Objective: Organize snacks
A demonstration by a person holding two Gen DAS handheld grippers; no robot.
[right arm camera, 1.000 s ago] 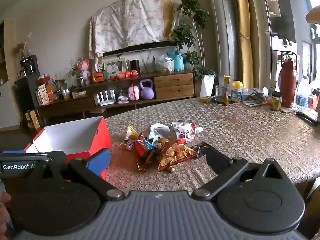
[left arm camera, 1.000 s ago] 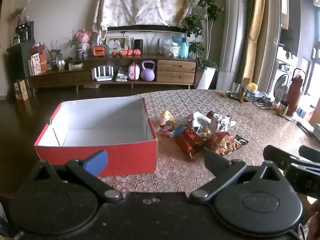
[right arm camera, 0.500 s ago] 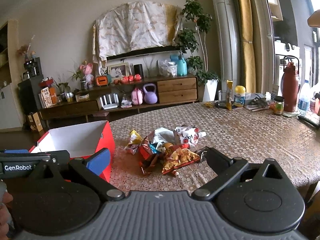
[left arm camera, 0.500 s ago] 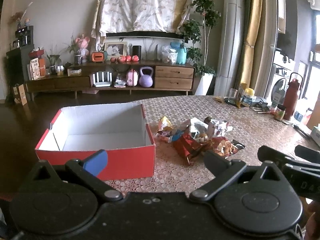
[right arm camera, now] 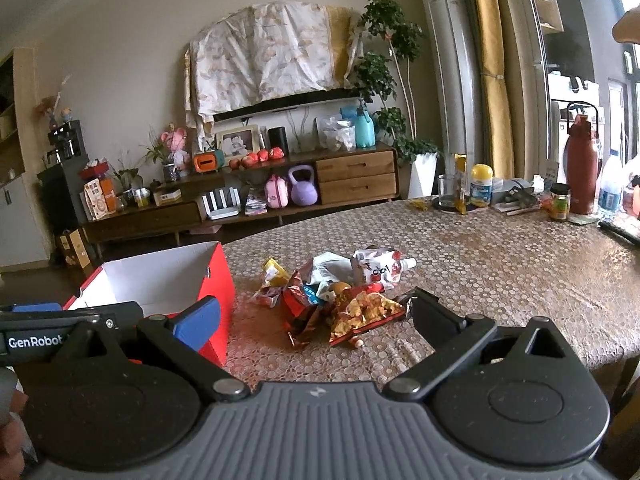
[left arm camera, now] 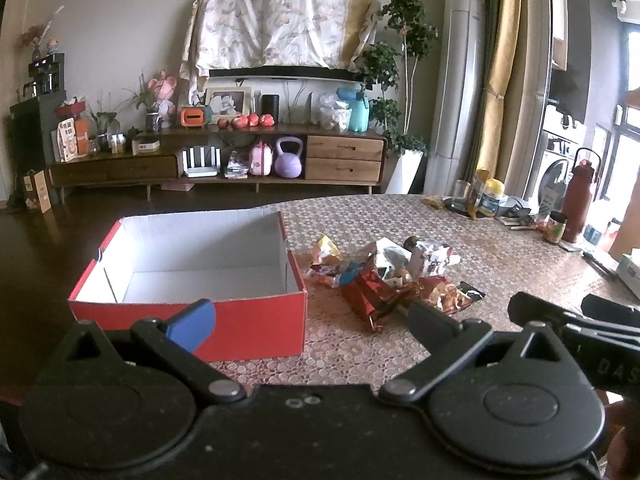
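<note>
Living room setup with a TV unit along the back wall, and up front a tabletop covered in a patterned cloth where all the action is. Red box with a white inside sits open and empty near the tabletop's left edge, and the snack pile is just beside its right wall, not touching it as far as I can tell. Left gripper and right gripper both hover short of the pile, fingers spread wide and holding nothing. Biggest worry imo: the packets overlap each other, so closing on 1 could drag 2 or 3 along or snag a crinkly corner and scatter the rest toward the near edge. Foil bags are slippery too, so a pinch on the puffy middle could just squirt the bag out. The chip bag on the near side has its long axis running roughly left to right, angled a bit toward the right gripper, dark end pointing right. The white pouch at the back lies with its spout pointing right. Box's long side runs left to right in the left wrist view, so there's plenty of room to drop things in.
</note>
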